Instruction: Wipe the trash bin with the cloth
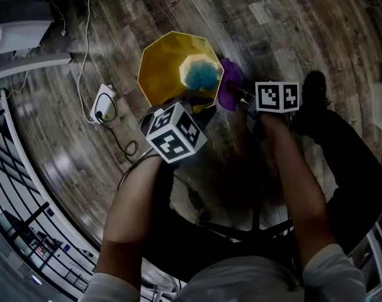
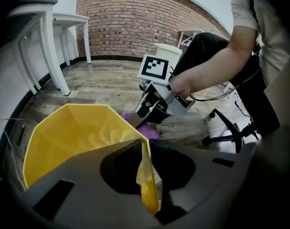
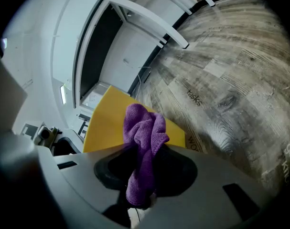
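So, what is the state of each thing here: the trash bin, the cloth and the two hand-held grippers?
Trash bin: upright, top open, rim gripped.
Cloth: bunched, at the bin's outer wall.
Left hand-held gripper: shut on the bin's rim.
Right hand-held gripper: shut on the cloth.
Blue thing: lying inside the bin.

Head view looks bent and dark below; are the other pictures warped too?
Head view: fisheye curves the floorboards, trousers in shadow, yellow bin brightly lit. Left gripper view: black rounded corners, brick wall bowed. Right gripper view: floor curved, purple cloth sharp.
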`<move>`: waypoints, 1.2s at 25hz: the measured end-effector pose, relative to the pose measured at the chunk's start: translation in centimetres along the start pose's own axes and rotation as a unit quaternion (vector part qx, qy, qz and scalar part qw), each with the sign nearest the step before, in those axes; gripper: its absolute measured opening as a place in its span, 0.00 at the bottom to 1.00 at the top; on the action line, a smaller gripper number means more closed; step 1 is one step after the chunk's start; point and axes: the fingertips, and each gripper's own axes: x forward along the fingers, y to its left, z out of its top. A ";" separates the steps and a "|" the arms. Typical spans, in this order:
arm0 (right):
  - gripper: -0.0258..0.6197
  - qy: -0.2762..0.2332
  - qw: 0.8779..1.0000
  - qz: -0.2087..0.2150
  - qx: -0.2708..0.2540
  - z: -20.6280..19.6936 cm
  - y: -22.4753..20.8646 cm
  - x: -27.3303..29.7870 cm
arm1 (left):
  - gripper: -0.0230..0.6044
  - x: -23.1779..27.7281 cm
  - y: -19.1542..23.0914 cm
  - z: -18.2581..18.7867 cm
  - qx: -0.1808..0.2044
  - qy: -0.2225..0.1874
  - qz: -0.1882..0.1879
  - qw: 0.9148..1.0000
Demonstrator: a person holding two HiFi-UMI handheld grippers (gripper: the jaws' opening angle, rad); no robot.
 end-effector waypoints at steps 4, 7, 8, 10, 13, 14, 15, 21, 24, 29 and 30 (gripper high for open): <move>0.21 0.020 1.000 -0.012 0.001 -0.5 -1.9 1.9 | 0.12 0.0 0.3 0.3 -0.006 -0.004 0.000 1.000; 0.21 0.032 0.999 -0.022 0.008 -1.0 -3.5 3.2 | 0.12 0.0 0.3 0.5 -0.009 -0.009 -0.001 1.000; 0.21 0.037 0.999 -0.027 0.010 -1.2 -4.0 3.6 | 0.12 0.0 0.3 0.5 -0.010 -0.011 -0.001 1.000; 0.21 0.050 0.998 -0.035 0.014 -1.8 -5.3 4.6 | 0.12 -0.1 0.2 0.5 -0.012 -0.013 -0.001 1.000; 0.21 0.072 0.996 -0.054 0.019 -2.8 -7.3 6.4 | 0.12 0.0 0.2 0.6 -0.015 -0.015 -0.001 1.000; 0.21 0.080 0.995 -0.062 0.020 -3.1 -8.1 7.0 | 0.12 0.1 0.1 0.7 -0.016 -0.016 -0.001 1.000; 0.21 0.088 0.993 -0.071 0.021 -3.4 -8.9 7.5 | 0.12 0.2 0.0 0.9 -0.017 -0.018 -0.003 1.000; 0.21 0.135 0.983 -0.118 0.033 -5.2 -12.4 9.9 | 0.13 0.3 -0.2 1.3 -0.029 -0.029 -0.009 0.999; 0.21 0.145 0.979 -0.137 0.035 -5.7 -13.2 10.4 | 0.13 0.1 -0.1 1.3 -0.032 -0.034 -0.007 0.999; 0.21 0.139 0.979 -0.148 0.020 -5.7 -13.2 9.9 | 0.13 0.0 -0.2 1.1 -0.029 -0.038 -0.003 0.999; 0.21 0.133 0.980 -0.146 0.018 -5.5 -12.9 9.6 | 0.13 -0.2 -0.2 1.1 -0.028 -0.040 -0.003 0.999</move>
